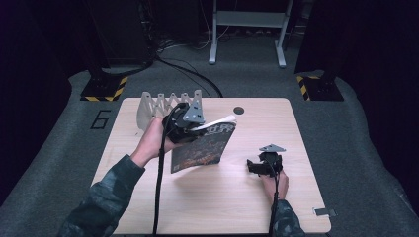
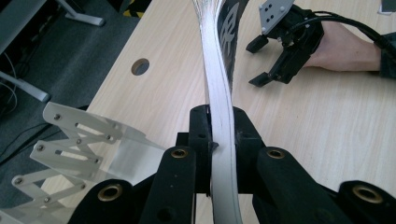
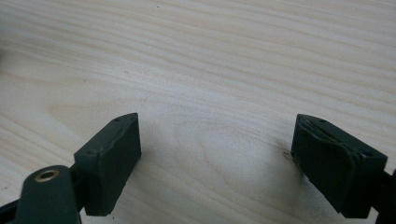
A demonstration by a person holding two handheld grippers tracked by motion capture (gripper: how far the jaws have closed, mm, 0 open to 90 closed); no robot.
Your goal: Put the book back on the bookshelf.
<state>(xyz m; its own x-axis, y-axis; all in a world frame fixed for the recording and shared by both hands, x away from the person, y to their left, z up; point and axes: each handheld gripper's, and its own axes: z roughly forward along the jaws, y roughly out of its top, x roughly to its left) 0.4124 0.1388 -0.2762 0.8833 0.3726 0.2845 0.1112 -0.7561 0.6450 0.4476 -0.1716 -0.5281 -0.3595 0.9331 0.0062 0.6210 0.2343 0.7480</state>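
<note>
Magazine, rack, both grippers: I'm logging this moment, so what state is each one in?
Magazine: closed, lifted, hanging tilted from the left gripper.
Rack: expanded, upright at the table's far edge, slots unfilled.
Left gripper: shut on the magazine's page edge.
Right gripper: open, holding nothing, low over the table.

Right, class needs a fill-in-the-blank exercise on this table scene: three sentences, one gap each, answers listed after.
1. The left gripper is shut on the ____ edge of the magazine.
2. The right gripper has its jaws ____ and holds nothing.
3. The folding rack stands on the ____, behind the magazine.

Missing words: page; open; table
</note>
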